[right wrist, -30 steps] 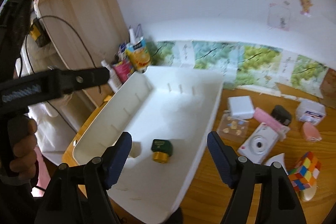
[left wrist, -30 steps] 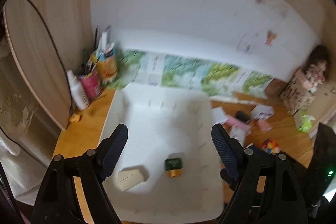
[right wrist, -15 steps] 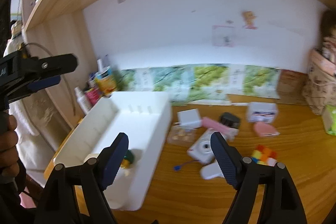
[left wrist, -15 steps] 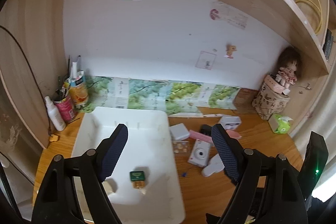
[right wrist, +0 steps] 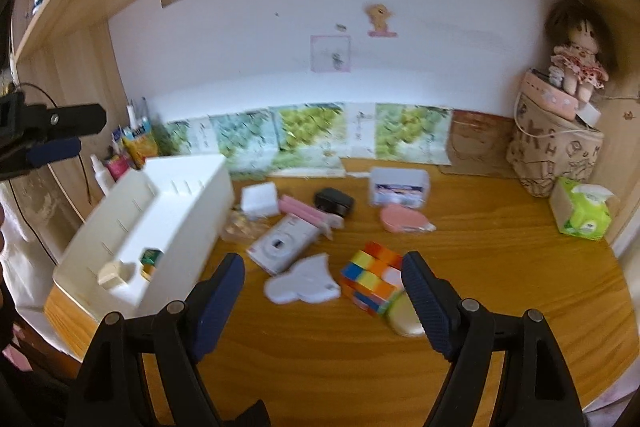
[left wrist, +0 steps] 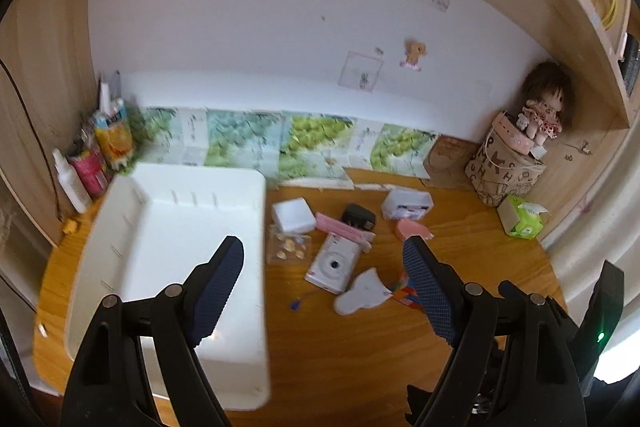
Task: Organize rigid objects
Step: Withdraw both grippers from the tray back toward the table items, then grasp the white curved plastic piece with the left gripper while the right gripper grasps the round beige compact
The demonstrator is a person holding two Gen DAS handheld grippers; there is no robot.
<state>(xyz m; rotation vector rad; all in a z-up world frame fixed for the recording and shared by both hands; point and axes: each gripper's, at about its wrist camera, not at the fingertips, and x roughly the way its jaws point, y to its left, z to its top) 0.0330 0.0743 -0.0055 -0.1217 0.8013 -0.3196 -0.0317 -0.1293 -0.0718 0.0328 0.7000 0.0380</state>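
- The left hand-held gripper [left wrist: 322, 259] is released, with its two blue pads apart and nothing between them. It hangs above the counter [left wrist: 360, 347], over the spot where the white bin meets the loose things.
- The right hand-held gripper [right wrist: 322, 273] is also released and empty. Its jaws have just been opening wider, likely to get ready for the next pick.
- The white bin [right wrist: 192, 203] sits at the left of the right wrist picture. It already holds a small green and gold box [right wrist: 150, 259] and a cream block [right wrist: 114, 273] near its front end, so part of the tidying looks done.
- The things not yet put away lie in a bunch to the right of the bin: a white camera [right wrist: 280, 245], a white flat piece [right wrist: 304, 285], a colour cube [right wrist: 370, 281], a pink case [right wrist: 400, 219], a black charger [right wrist: 334, 201] and a white square box [right wrist: 260, 199].
- The colour cube and the white flat piece lie low in the middle of the right wrist picture, nearest the open jaws. One of them is probably the next thing to grab.
- A doll [right wrist: 576, 55] and a green tissue box [right wrist: 582, 215] stay far at the right edge, out of the way.
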